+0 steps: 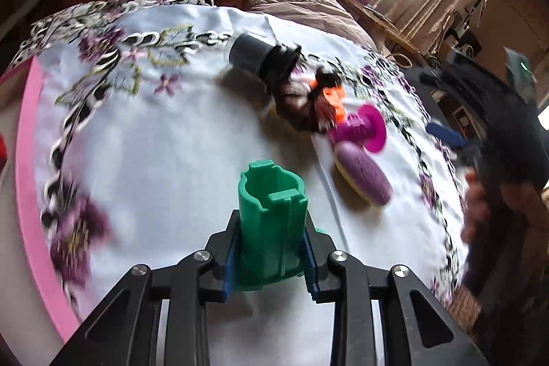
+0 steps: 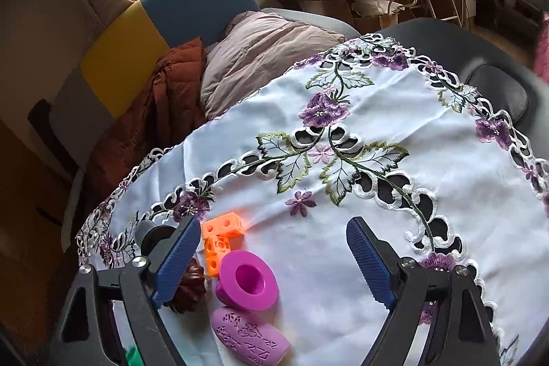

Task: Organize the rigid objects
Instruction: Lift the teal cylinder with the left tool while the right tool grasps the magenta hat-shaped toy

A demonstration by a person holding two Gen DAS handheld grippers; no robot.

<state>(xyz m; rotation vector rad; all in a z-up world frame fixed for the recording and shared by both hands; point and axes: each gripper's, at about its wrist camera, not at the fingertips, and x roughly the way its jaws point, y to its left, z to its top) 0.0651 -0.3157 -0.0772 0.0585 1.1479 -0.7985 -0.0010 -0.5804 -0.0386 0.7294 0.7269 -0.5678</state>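
The green holder (image 1: pixel 271 225) was clamped in the left gripper (image 1: pixel 271 259) jaws, presumably for relocation. The right gripper (image 2: pixel 274 263) jaws were held wide apart, empty, above the table (image 2: pixel 343 297).

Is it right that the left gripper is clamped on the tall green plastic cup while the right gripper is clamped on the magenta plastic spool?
Not quite. The left gripper does clamp the tall green plastic cup, but the right wrist view shows the right gripper open and holding nothing, with the magenta plastic spool lying on the cloth.

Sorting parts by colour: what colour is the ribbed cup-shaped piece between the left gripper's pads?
Green, clearest in the left wrist view.
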